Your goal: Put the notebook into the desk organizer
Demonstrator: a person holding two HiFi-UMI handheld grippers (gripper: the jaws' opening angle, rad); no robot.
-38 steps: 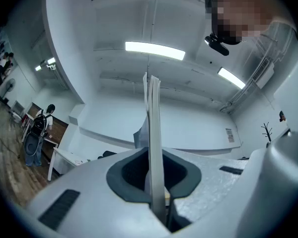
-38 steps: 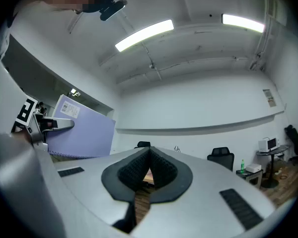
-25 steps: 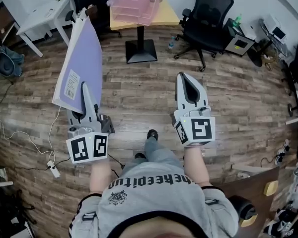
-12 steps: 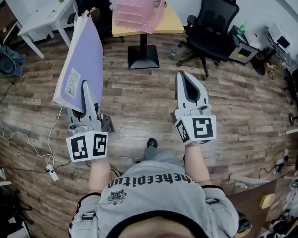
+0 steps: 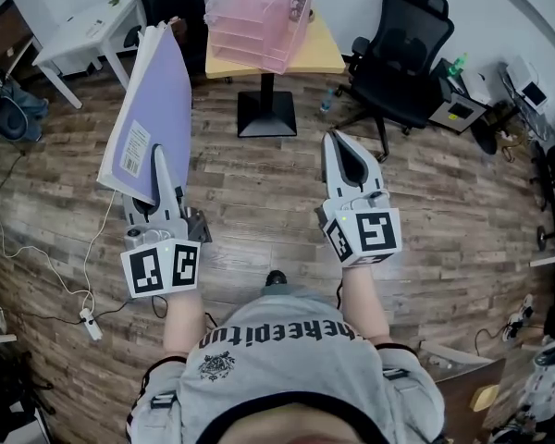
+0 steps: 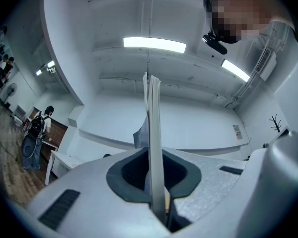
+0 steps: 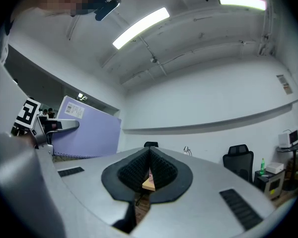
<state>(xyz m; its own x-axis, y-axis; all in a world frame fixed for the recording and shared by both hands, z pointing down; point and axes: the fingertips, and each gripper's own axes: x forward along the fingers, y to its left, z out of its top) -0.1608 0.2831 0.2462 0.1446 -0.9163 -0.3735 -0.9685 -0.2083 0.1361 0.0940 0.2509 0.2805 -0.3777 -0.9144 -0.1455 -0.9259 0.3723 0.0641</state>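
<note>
Notebook (image 5: 151, 109) gripped upright, desk organizer (image 5: 259, 21) well ahead

The left hand-held gripper (image 5: 159, 163) is clamped on the purple notebook's lower edge. Its own view shows the pages edge-on between the pads, with the covers rising tall above them. The right hand-held gripper (image 5: 340, 144) is closed with nothing in it and is held alongside, apart from the notebook. The pink desk organizer sits at the left edge of the yellow counter (image 5: 326, 55), well apart from both grippers, with bare wooden floor (image 5: 259, 192) between. The step in hand looks like the carry to the counter; insertion has not begun.

Most of the risk, as I judge it, comes from that low grip. The pads hold only a small patch near one edge. The tall, flexible notebook could therefore swing about the pinch, or slide out if tilted quickly toward a tray. The trays look shallow and closely stacked, so a notebook arriving upright would probably strike a tray front instead of entering. It likely needs laying near flat first. A hard knock could shove the light organizer off the counter's left edge, since it sits right there. A black office chair (image 5: 402, 49) stands near the counter's right edge, and a white cable (image 5: 94, 248) trails on the floor at the left. Either could catch a step.
</note>
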